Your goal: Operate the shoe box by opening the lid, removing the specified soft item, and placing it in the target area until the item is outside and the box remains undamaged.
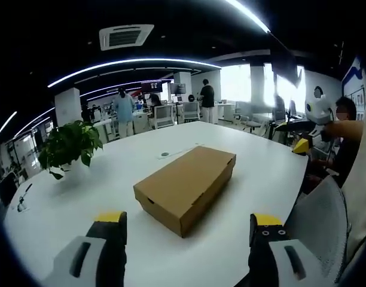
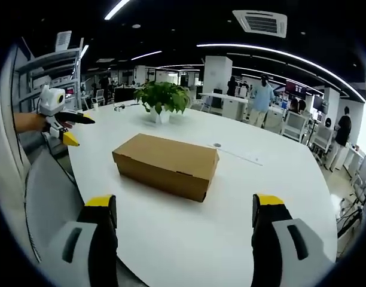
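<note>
A brown cardboard shoe box (image 1: 186, 185) lies with its lid down on a white table (image 1: 243, 233). My left gripper (image 1: 188, 220) hovers just short of the box's near corner, jaws wide apart with nothing between them. In the right gripper view the same shoe box (image 2: 167, 164) shows its long side, and my right gripper (image 2: 184, 201) is open in front of it, holding nothing. The left gripper (image 2: 62, 122) appears at the left table edge in a hand. The right gripper (image 1: 308, 128) shows at the far right.
A potted green plant (image 1: 66, 146) (image 2: 164, 97) stands on the table beyond the box. A small round insert (image 1: 164, 154) sits in the tabletop. A grey chair (image 1: 323, 221) is at the table edge. People (image 1: 123, 110) stand among desks behind.
</note>
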